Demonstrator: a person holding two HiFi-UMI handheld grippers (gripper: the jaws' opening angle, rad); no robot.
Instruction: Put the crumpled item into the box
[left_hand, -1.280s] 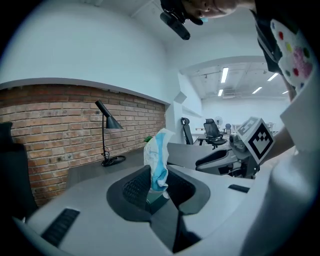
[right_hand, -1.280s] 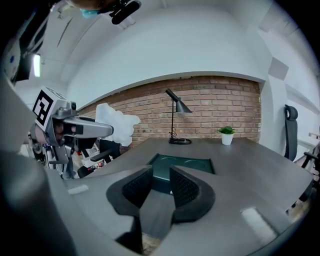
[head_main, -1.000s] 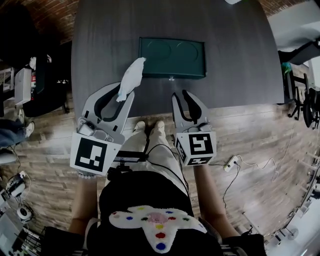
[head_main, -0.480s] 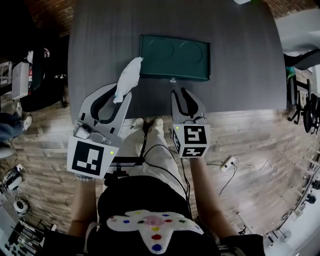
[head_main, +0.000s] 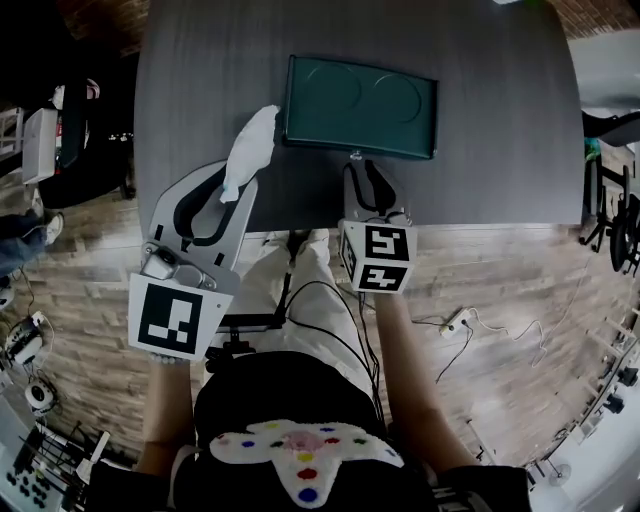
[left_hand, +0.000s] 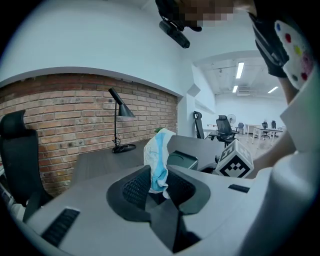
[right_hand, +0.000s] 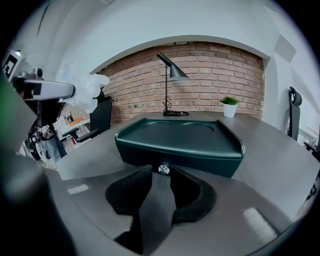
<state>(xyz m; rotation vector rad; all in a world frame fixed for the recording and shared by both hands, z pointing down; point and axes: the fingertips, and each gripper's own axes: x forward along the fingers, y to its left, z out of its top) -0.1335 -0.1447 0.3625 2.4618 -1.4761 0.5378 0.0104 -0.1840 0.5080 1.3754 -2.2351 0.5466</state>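
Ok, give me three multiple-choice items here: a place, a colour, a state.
1. Where is the crumpled item? A on the floor; B on the table; C between the left gripper's jaws.
2. What colour is the box? A dark green; B red; C white.
3. How do the right gripper's jaws stand? A shut on the crumpled item; B apart; C shut on the box's rim.
1 C, pinched there in the left gripper view. 2 A, head view. 3 B, they have just been opening, the box's knob ungripped at their tips.
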